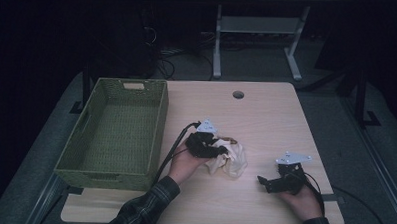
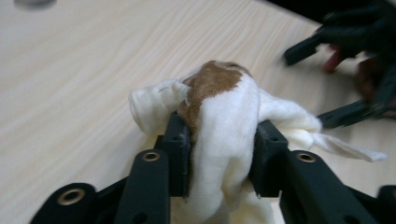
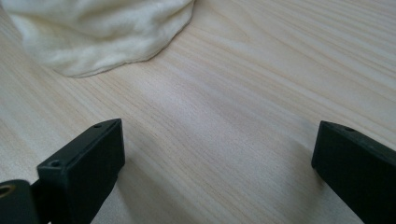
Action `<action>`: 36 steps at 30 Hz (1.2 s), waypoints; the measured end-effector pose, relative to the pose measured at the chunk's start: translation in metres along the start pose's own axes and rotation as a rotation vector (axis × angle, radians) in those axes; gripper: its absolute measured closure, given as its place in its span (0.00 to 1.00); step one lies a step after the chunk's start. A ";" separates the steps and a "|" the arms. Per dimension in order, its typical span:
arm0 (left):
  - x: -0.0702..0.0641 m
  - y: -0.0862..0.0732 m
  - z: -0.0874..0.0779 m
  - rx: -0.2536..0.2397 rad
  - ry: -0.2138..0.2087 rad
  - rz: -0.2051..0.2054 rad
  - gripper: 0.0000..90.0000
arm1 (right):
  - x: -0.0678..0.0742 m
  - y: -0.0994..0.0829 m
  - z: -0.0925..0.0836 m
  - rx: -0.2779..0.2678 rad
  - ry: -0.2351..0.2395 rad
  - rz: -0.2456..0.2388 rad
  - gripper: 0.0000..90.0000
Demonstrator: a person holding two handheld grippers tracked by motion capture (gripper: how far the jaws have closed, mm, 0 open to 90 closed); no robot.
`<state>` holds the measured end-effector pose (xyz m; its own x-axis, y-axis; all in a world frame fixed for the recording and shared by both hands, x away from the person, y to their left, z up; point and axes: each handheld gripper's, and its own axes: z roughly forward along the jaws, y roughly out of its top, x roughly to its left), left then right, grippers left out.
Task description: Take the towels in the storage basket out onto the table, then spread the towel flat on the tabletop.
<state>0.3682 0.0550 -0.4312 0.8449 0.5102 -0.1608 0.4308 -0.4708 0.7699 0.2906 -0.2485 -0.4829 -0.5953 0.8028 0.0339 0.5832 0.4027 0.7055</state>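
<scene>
L gripper (image 2: 223,154) clamped on cream cloth (image 2: 224,116) mid-table, basket (image 1: 117,130) at 9 o'clock; R gripper (image 3: 219,163) jaws apart, nothing between.

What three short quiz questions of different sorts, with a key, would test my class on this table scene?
1. True or false: the green woven basket holds the cloth.
2. Which gripper has the cream cloth with a brown patch between its jaws? A) left B) right
3. Fill in: the right gripper stands with its jaws ____ over bare table.

Key
1. False: the cloth lies on the table beside the basket.
2. A: the left gripper has the bunched cloth between its pads.
3. Open: nothing lies between them, and the cloth sits apart, farther ahead.
</scene>
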 end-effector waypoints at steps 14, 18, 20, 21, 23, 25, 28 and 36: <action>0.008 -0.008 -0.022 0.010 0.015 -0.003 0.41 | 0.000 0.000 0.000 0.002 0.002 0.004 0.02; 0.001 -0.008 -0.032 0.011 0.031 0.020 0.41 | 0.001 0.000 0.000 0.004 0.001 0.007 0.02; -0.004 -0.009 -0.038 0.016 0.037 0.032 0.41 | 0.000 0.000 -0.001 0.002 0.002 0.004 0.05; -0.007 -0.011 -0.040 0.018 0.033 0.035 0.41 | 0.000 0.000 -0.001 -0.002 0.000 0.001 0.07; -0.012 -0.014 -0.042 0.023 0.036 0.058 0.44 | 0.000 0.001 -0.003 -0.002 0.004 0.003 0.12; -0.018 -0.019 -0.045 0.022 0.045 0.072 0.48 | 0.000 0.002 -0.005 0.000 0.027 0.008 0.19; -0.021 -0.026 -0.047 0.036 0.047 0.077 0.55 | 0.004 0.008 -0.006 -0.003 0.057 0.004 0.23; -0.023 -0.042 -0.036 0.071 0.066 0.069 0.57 | 0.027 0.028 0.000 -0.034 0.125 -0.063 0.29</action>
<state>0.3188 0.0888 -0.4378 0.8516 0.5201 -0.0656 0.3956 -0.5554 0.7315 0.2906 -0.2159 -0.4619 -0.6954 0.7147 0.0754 0.5251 0.4337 0.7323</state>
